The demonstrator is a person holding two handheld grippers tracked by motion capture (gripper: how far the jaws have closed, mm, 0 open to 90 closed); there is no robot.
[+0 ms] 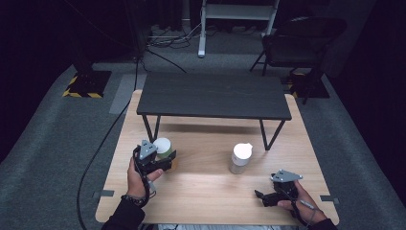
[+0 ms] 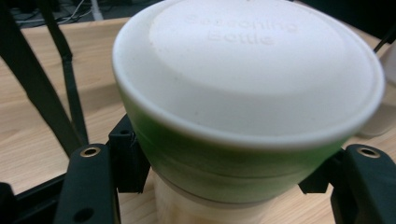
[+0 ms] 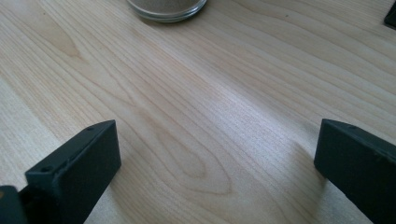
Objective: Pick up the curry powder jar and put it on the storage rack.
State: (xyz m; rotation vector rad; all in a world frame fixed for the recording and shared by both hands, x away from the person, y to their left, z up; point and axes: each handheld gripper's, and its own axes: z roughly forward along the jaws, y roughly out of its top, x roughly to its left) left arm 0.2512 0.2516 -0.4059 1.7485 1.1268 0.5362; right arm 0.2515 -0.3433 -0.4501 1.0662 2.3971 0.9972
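Tongs on the left (image 2: pixel 233 186) clamped the green-lidded jar (image 2: pixel 243 93); right tongs (image 3: pixel 215 158) sat apart over the desk (image 3: pixel 196 102). A crooked lift risked tipping it.

Light wooden table (image 1: pixel 210 184) set on grey carpet (image 1: pixel 43 158). Low black table (image 1: pixel 213 96) stood on its far half. White-lidded jar (image 1: pixel 240 158) placed upright right of centre, brownish contents seen through glass base (image 3: pixel 166 8). Black folding chair (image 1: pixel 299 40) seen at back right. Cables (image 1: pixel 167 38) strewn beyond.
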